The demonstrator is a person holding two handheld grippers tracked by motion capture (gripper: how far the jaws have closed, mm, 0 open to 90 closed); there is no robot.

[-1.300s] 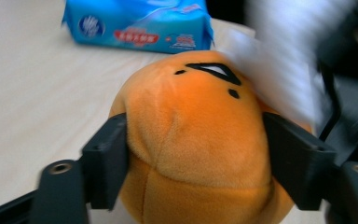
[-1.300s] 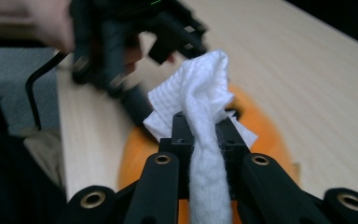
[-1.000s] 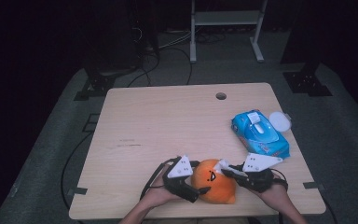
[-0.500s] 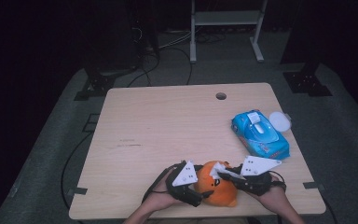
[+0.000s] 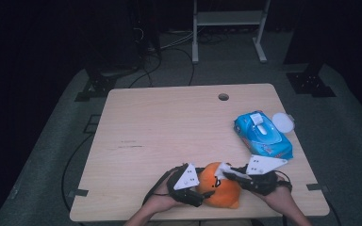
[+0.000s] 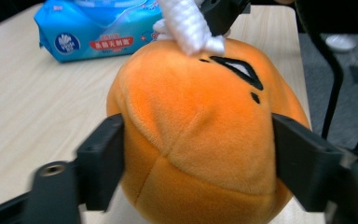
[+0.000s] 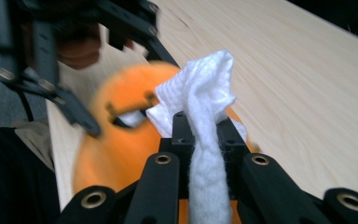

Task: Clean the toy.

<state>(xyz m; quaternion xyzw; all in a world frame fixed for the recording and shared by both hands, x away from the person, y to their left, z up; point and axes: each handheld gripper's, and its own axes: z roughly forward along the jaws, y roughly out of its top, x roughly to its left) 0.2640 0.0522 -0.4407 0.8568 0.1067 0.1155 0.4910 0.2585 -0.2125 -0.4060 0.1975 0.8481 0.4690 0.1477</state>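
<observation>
Orange plush toy (image 5: 219,188): near front edge of the wooden table (image 5: 169,127), between both grippers, black-and-white eye marks facing up.
Left gripper (image 5: 194,188): at the toy's left side; jaws have just been closing, toy between them; left gripper view shows both pads (image 6: 103,158) against the toy's flanks, so it holds the toy.
White wipe (image 7: 200,107): bunched, touching the toy's top by the eye marks.
Right gripper (image 5: 226,172): jaws narrow, clamped on the wipe, over the toy from the right.
Blue wipes pack (image 5: 263,134): far right, well apart from the toy.
White round lid (image 5: 283,123): just beside pack, at the table's right edge.
</observation>
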